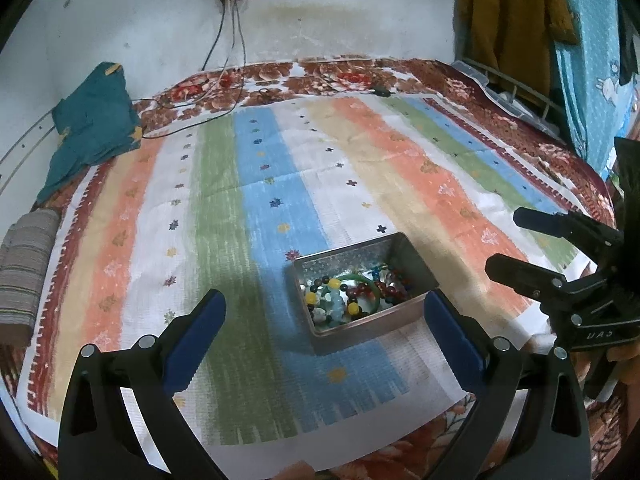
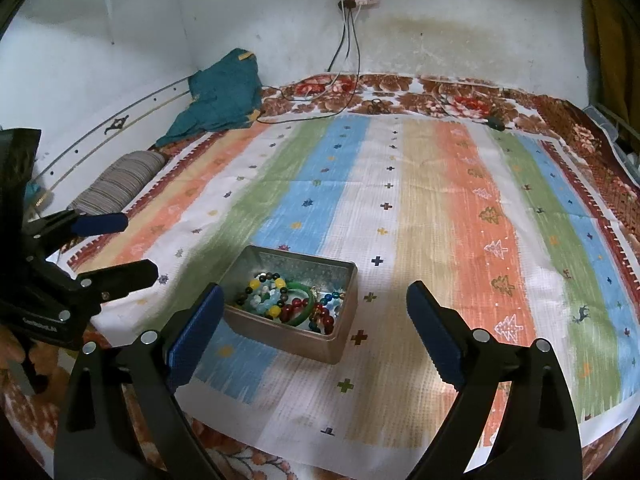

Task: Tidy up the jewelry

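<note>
An open metal tin (image 1: 412, 256) (image 2: 342, 334) sits on the striped cloth and holds several bead bracelets (image 1: 344, 296) (image 2: 272, 294) and a green bangle (image 1: 358, 279) (image 2: 306, 312). My left gripper (image 1: 326, 320) is open and empty, hovering just in front of the tin. It also shows at the left of the right wrist view (image 2: 134, 246). My right gripper (image 2: 316, 316) is open and empty, with the tin just past its left finger. It shows at the right edge of the left wrist view (image 1: 502, 242).
The striped cloth (image 1: 224, 184) (image 2: 440, 200) covers a floral bedspread (image 1: 500, 96). A teal cloth (image 1: 94, 120) (image 2: 224, 92) and a striped roll (image 1: 24, 272) (image 2: 120, 184) lie at the left. Cables (image 1: 224, 92) (image 2: 344, 52) trail from a wall socket. Hanging clothes (image 1: 508, 12) are at the right.
</note>
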### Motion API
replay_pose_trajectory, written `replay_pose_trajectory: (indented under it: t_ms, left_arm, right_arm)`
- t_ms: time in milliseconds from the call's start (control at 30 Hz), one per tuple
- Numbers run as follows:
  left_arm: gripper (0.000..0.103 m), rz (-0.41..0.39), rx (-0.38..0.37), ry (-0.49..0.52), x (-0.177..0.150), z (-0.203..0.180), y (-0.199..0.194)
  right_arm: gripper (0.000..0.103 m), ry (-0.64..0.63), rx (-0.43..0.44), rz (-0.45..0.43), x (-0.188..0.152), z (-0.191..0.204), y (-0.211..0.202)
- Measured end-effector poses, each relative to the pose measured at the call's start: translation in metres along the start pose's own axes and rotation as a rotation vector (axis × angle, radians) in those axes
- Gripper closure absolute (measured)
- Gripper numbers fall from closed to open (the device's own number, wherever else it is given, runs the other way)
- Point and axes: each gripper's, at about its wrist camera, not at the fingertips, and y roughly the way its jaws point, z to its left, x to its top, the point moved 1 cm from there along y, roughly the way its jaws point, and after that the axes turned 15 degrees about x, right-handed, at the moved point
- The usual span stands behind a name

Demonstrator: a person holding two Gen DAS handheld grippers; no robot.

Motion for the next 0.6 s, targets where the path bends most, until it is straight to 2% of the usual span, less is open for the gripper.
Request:
replay_pose_trajectory:
  t_ms: [167, 600]
  left_arm:
    - [0.006, -0.018, 0.017, 0.029, -0.0006, -0.0046, -0.0023]
    - [0.006, -0.022, 0.005, 0.015, -0.0003, -0.0037, -0.0040]
  right_arm:
    - [0.010, 0.002, -0.005, 0.010, -0.0005, -0.0004, 0.0019]
    - [0.010, 0.002, 0.012, 0.017, -0.0012, 0.0003, 0.0042]
